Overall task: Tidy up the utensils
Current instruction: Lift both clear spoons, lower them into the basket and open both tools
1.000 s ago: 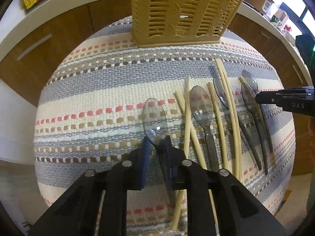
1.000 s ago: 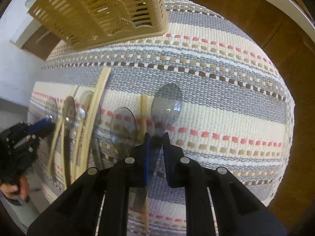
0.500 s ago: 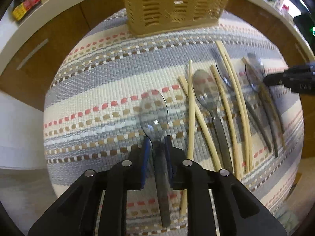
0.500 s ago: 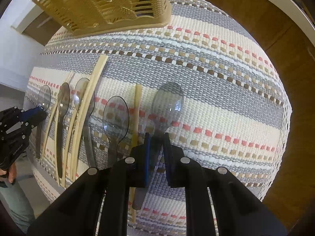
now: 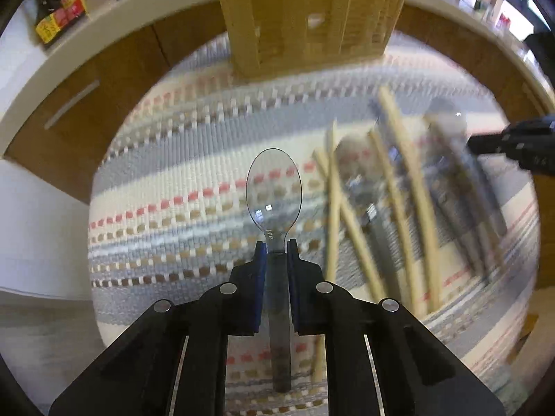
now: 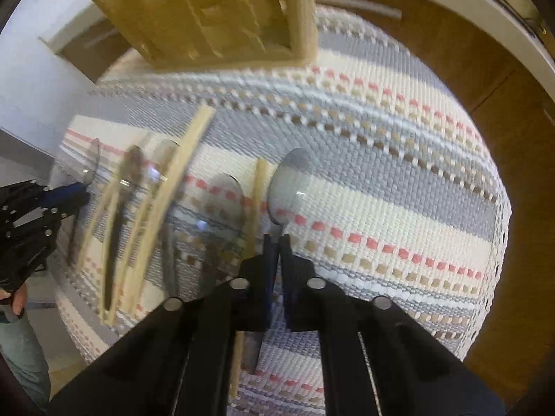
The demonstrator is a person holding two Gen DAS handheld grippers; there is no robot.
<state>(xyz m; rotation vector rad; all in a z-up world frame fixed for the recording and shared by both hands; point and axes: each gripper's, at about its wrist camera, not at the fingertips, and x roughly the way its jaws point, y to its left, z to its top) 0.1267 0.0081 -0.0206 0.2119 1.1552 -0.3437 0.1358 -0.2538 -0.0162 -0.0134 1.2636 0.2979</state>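
The left gripper [image 5: 276, 245] clenches a clear spoon [image 5: 274, 190] above the striped mat [image 5: 166, 180]; the right gripper [image 6: 276, 241] grips a grey spoon [image 6: 291, 187] near the mat's middle, before the basket [image 6: 222, 17]

Both grippers were black plastic: left gripper [image 5: 276, 251] with blue pads and silver screws, right gripper [image 6: 276, 242] matching.

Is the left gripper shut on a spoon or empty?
Shut on the spoon. In the left wrist view, the left gripper has both pads pressed against the clear spoon's neck, bowl pointing forward, handle running back between the fingers.
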